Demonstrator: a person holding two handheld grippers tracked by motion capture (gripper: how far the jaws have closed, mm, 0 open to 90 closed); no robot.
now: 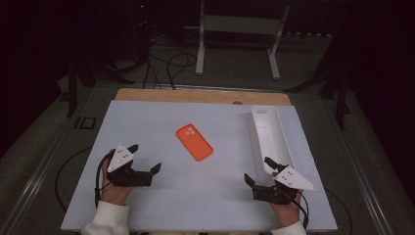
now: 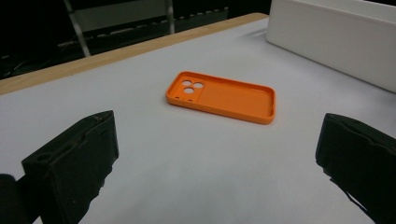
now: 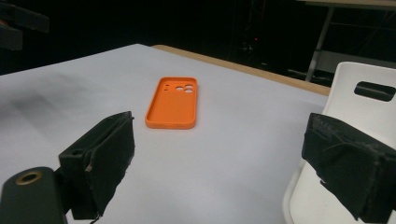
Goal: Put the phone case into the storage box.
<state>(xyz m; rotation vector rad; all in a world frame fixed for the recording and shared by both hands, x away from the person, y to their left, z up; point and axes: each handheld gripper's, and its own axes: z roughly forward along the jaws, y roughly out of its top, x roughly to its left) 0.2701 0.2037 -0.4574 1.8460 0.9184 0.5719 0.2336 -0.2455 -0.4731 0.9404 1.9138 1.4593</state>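
A white table (image 1: 147, 196) carries a long white tray (image 1: 270, 134) at right and an orange phone case (image 1: 195, 142) lying open side up at centre. Both grippers, left (image 1: 145, 158) and right (image 1: 260, 170), rest near the front edge, jaws apart, empty. The case looks light and flexible; best pinched across its long rims.

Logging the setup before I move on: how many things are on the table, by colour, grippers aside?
Orange: 1, the phone case
White: 1, the long tray
Total: 2
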